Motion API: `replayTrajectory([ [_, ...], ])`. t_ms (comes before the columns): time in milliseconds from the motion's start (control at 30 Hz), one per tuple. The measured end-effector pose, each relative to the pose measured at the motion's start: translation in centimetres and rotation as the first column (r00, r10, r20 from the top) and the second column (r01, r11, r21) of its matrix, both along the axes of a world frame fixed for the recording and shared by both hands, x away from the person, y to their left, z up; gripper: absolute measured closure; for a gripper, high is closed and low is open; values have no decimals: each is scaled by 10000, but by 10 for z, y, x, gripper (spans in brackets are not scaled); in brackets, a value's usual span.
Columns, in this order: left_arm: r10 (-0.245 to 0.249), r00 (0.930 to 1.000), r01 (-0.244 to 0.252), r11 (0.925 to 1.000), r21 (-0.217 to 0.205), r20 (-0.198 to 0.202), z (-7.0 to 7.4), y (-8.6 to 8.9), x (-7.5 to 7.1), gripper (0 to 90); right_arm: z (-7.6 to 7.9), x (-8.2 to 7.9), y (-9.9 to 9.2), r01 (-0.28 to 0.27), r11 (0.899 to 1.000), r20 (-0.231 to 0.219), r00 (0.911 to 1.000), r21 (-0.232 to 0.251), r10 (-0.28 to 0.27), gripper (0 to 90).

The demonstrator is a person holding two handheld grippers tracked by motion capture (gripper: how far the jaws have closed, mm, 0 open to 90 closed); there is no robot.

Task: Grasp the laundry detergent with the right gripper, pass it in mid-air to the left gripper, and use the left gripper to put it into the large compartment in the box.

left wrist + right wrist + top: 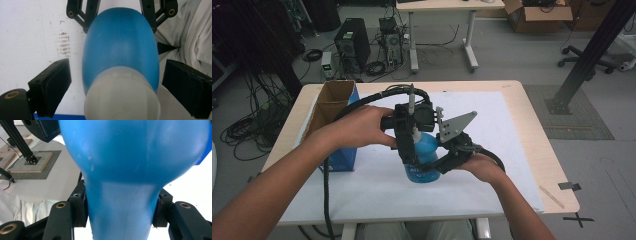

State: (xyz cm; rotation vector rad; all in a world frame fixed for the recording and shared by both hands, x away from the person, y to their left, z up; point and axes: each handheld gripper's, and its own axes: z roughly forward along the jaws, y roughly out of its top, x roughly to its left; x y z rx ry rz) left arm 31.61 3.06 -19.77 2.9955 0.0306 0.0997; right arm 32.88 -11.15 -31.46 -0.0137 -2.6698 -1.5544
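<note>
A: Bottle [426, 150] dead centre of the high view, blue body with a white cap, lifted just off the white mat [492, 150]. The right gripper [443, 161] has it clamped low on the body.

B: In the right gripper view the two black jaws press on the blue plastic from either side at the bottom of the frame, no gap. That grip looks firm.

A: And the left gripper [411, 150] comes down over the top. In the left gripper view its pads [53, 85] stand wide, one lower left, one lower right, the white cap [122, 97] between them and neither touching.

B: So I'd call this the step of taking hold of the cap, not yet done. Next move calls for those wide jaws to close squarely on the cap while the right gripper holds the body steady, probably to twist it.

A: Poses: left forearm enters from the lower left, hand wrapped over the gripper body, jaws pointing down. Right hand sits lower right of centre, palm up, gripper angled upward toward the bottle.

B: Cardboard box [332, 107] with a blue side sits at the left, apart from the action.
</note>
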Motion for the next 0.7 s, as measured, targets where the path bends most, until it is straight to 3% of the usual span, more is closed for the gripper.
replayTrajectory([
  [700, -159, 9998, 159, 9999, -25, -83, -1, 2, 0, 235, -1, 0, 2, -18, 10000, -56, 10000, 45, 18, 442],
])
